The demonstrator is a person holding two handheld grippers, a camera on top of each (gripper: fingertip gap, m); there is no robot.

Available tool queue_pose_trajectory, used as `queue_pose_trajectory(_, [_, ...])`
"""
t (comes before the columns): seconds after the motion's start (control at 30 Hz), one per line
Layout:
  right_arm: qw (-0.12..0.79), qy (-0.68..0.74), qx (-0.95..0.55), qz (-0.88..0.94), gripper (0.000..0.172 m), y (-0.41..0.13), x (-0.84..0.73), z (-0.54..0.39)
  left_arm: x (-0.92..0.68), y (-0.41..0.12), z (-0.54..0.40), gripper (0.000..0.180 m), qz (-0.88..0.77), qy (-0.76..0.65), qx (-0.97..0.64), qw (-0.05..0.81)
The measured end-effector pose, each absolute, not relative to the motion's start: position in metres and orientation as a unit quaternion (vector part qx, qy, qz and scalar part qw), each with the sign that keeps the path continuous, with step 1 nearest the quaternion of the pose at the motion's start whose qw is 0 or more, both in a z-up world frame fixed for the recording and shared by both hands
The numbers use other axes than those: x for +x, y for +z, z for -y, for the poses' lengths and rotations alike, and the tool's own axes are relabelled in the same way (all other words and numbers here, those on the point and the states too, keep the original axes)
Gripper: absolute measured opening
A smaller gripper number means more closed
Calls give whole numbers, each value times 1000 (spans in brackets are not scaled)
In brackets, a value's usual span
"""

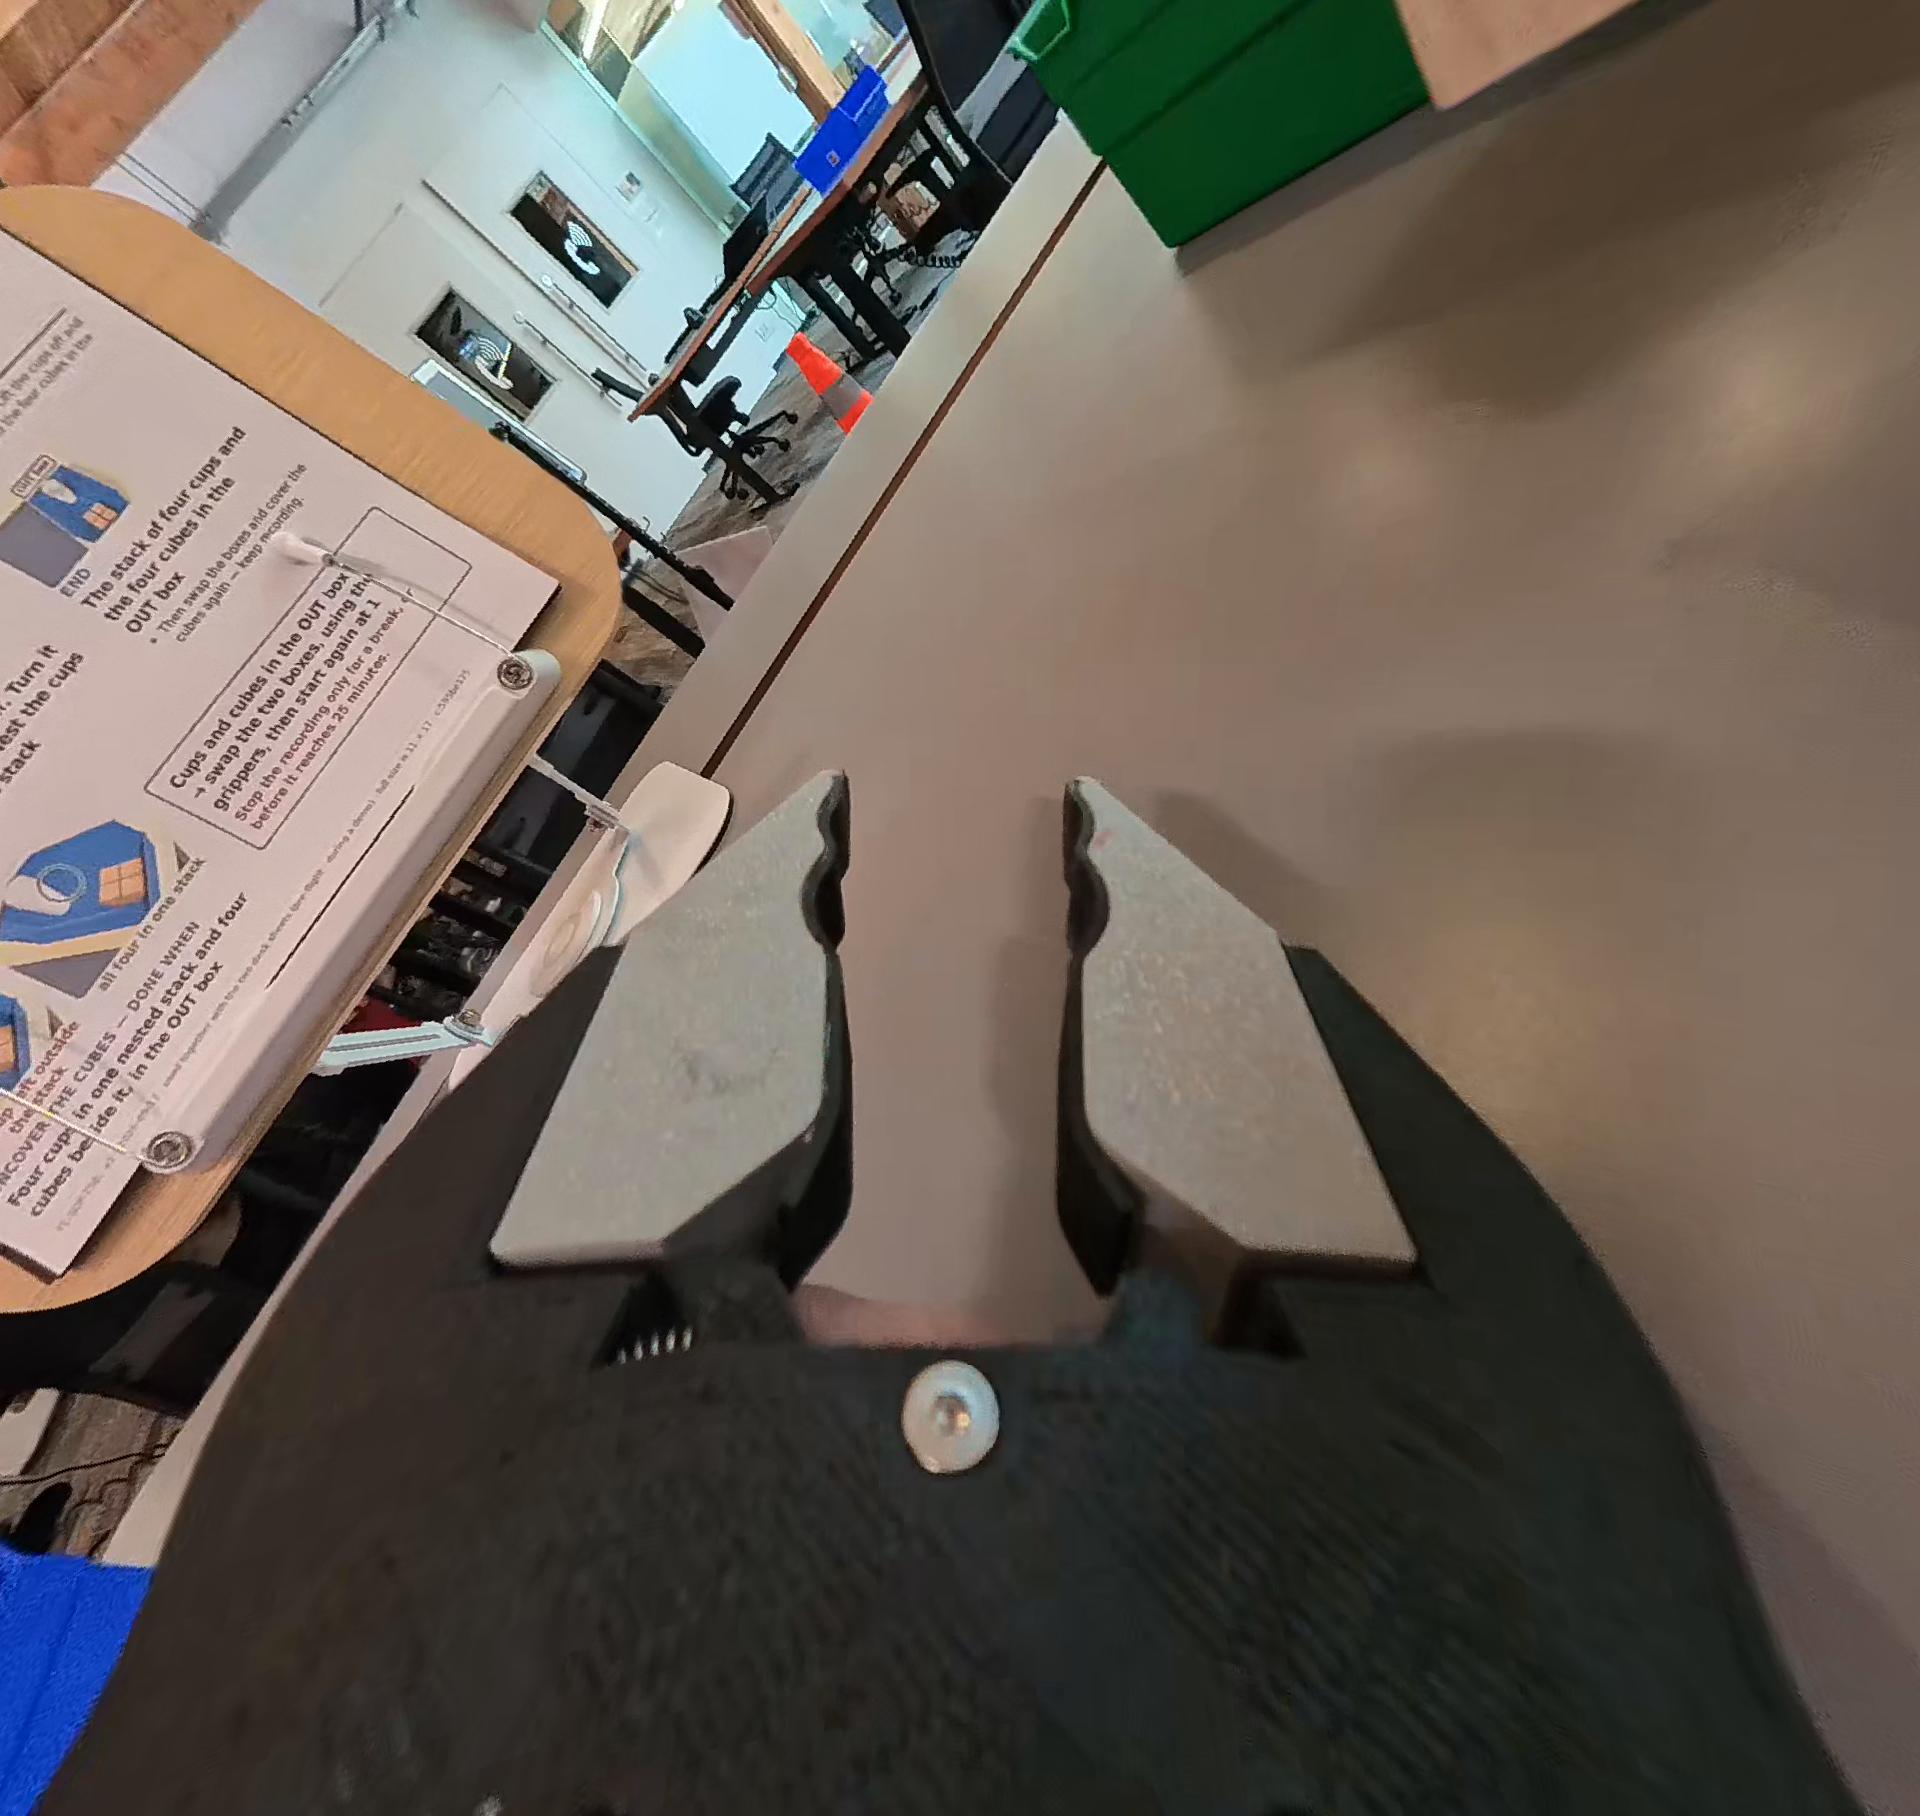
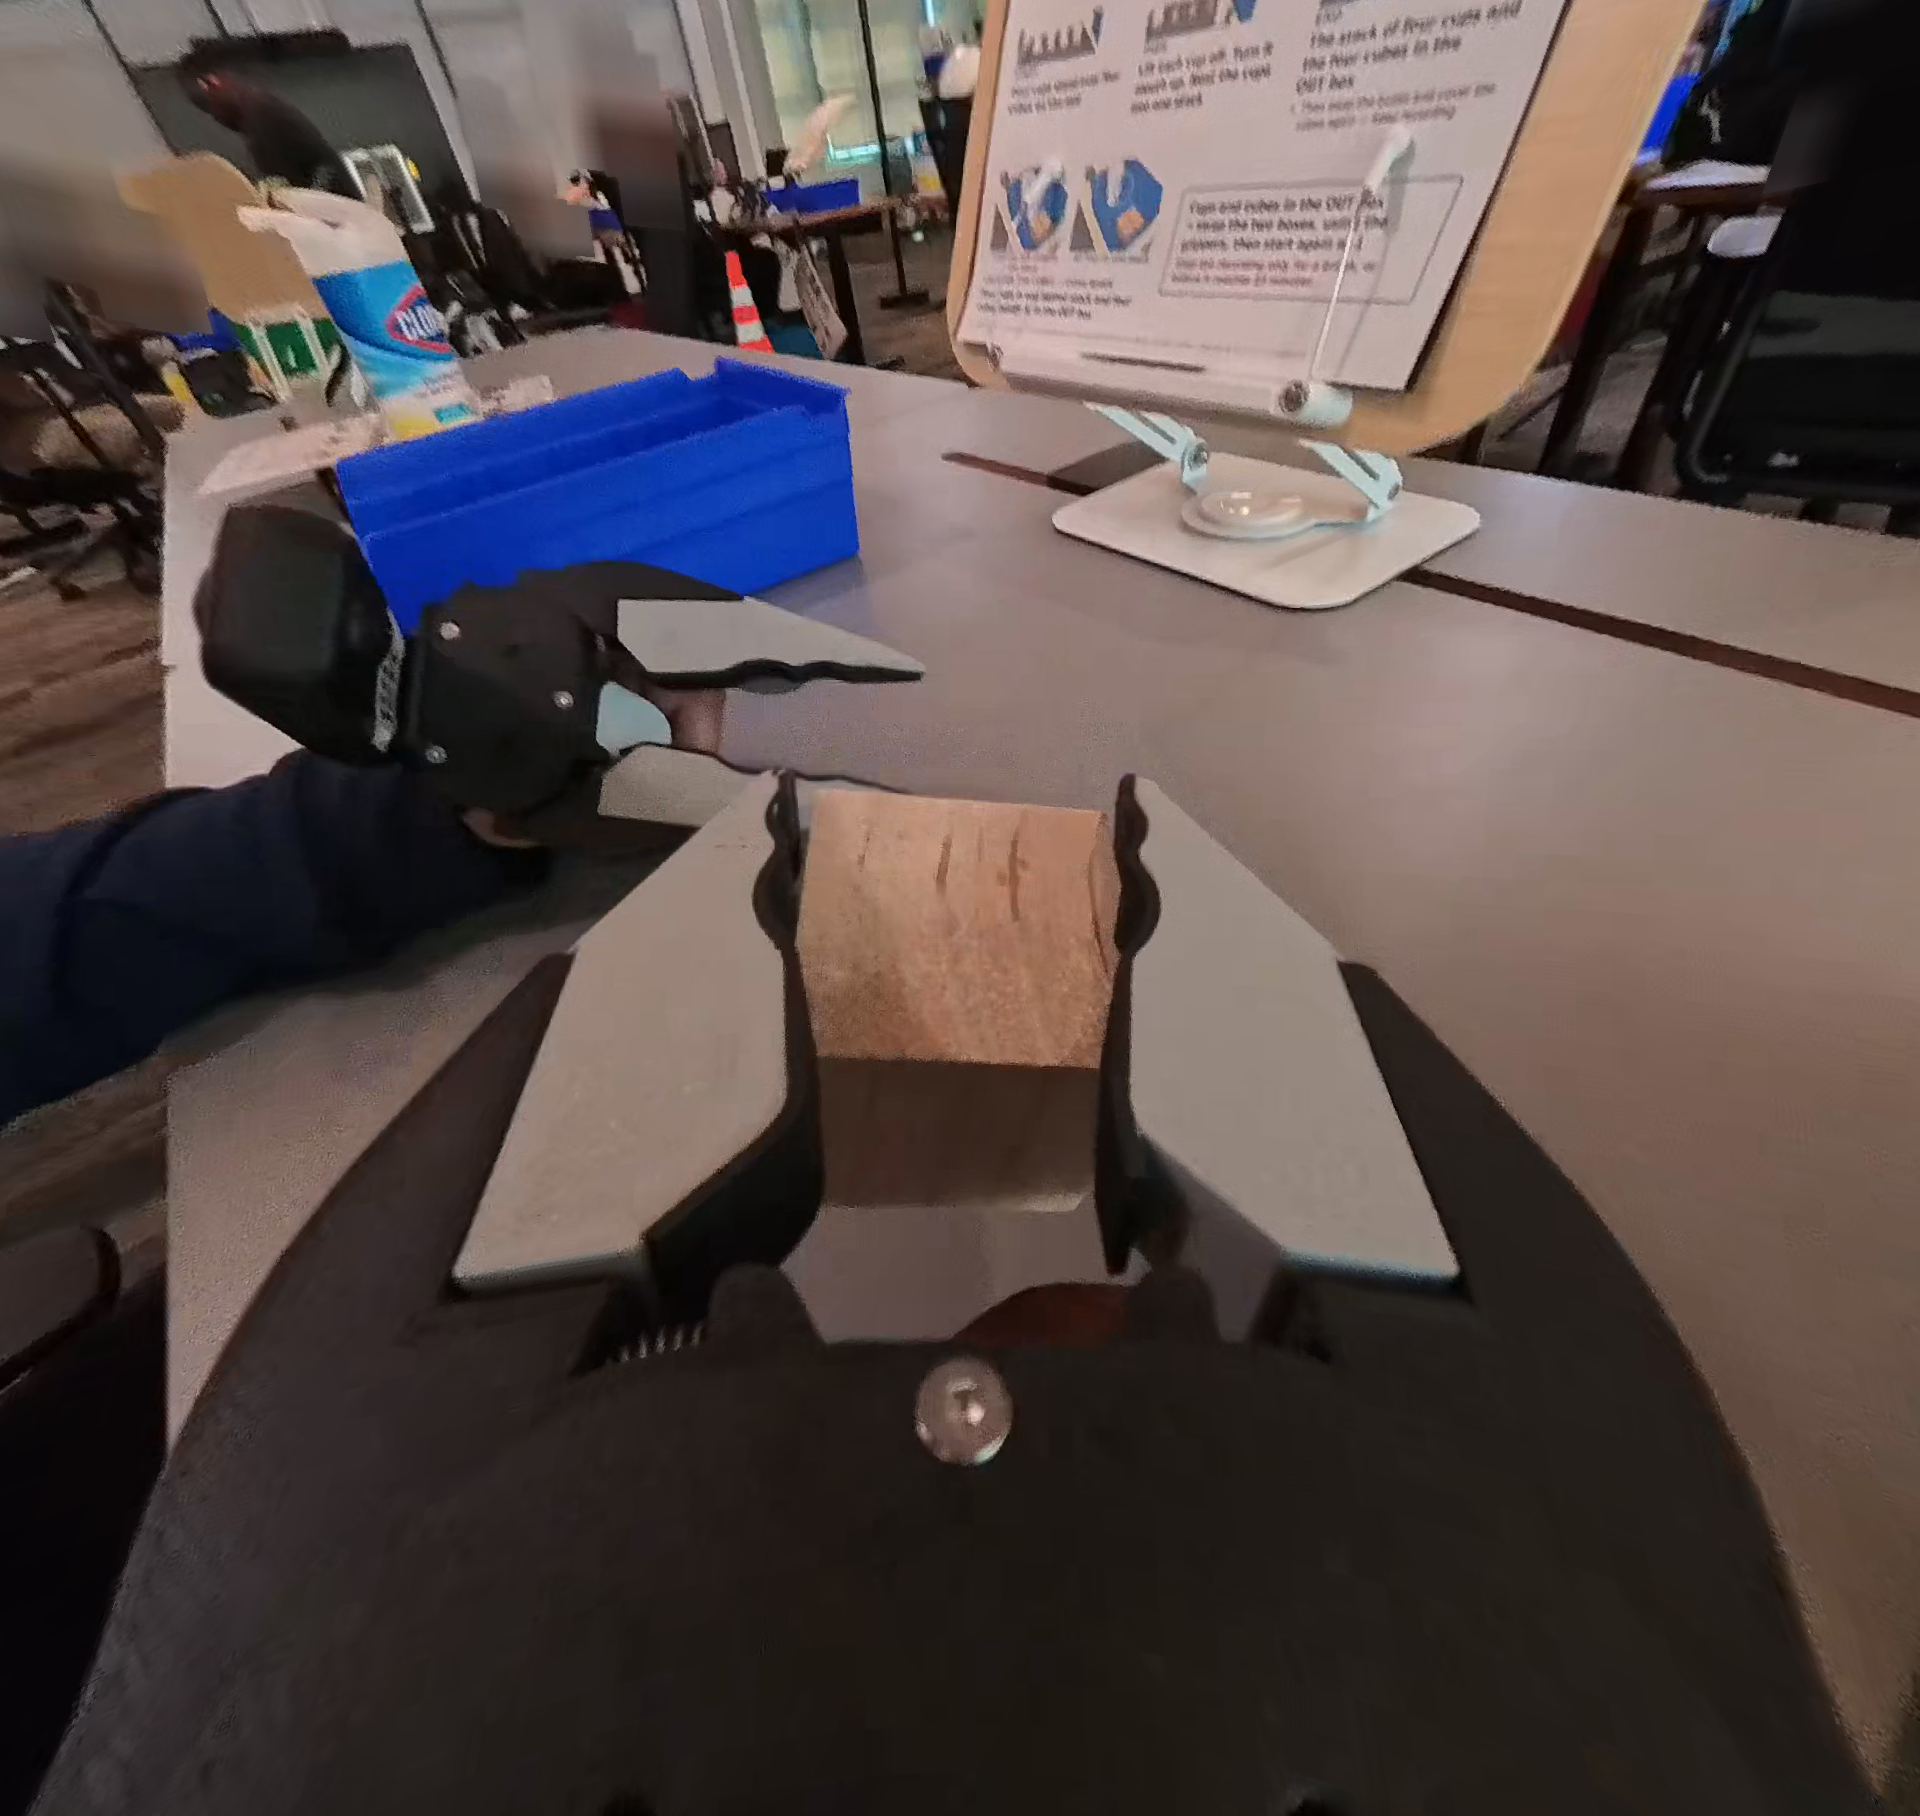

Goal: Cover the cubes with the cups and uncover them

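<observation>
Right claw point(image 2: 956, 831) pinches a wooden cube point(image 2: 951, 935) above the desk point(image 2: 1351, 831); left claw point(image 1: 956, 831) is spread, empty. Likely cube placement; next, set it down for covering.

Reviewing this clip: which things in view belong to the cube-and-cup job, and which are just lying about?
Part of the job:
- wooden cube, gripped between the right tongs
- left tongs, open, nothing between them
- blue bin
- instruction sheet on its stand

Just lying about:
- wipes canister
- green bins
- orange cone

No cups are visible.
</observation>
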State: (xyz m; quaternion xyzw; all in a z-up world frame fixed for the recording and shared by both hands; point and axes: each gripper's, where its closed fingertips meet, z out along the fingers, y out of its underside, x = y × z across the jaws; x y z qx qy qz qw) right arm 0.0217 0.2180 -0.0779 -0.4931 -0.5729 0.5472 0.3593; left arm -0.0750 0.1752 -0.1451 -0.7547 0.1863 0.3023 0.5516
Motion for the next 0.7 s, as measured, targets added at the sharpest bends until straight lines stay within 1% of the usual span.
queue_pose_trajectory(0.13, [296, 517, -550, 586, 58, -101, 32, -235, -75, -147, -174, 38, -193, 310, -755, 545])
queue_pose_trajectory(0.23, [281, 463, -573, 615, 58, -121, 36, -248, -79, -145, -173, 37, -181, 308, -756, 549])
queue_pose_trajectory(0.33, [269, 444, -586, 622, 58, -124, 40, -254, -82, -145, -172, 37, -176, 310, -757, 548])
queue_pose_trajectory(0.43, [281, 450, -584, 614, 58, -101, 46, -260, -82, -146, -171, 37, -179, 314, -757, 544])
queue_pose_trajectory(0.53, [320, 455, -577, 598, 58, -59, 61, -277, -82, -145, -172, 37, -180, 315, -756, 544])
queue_pose_trajectory(0.63, [374, 440, -587, 568, 58, -22, 83, -319, -83, -146, -172, 37, -178, 315, -759, 542])
queue_pose_trajectory(0.7, [409, 407, -609, 544, 58, -11, 100, -359, -82, -147, -173, 37, -179, 314, -760, 540])
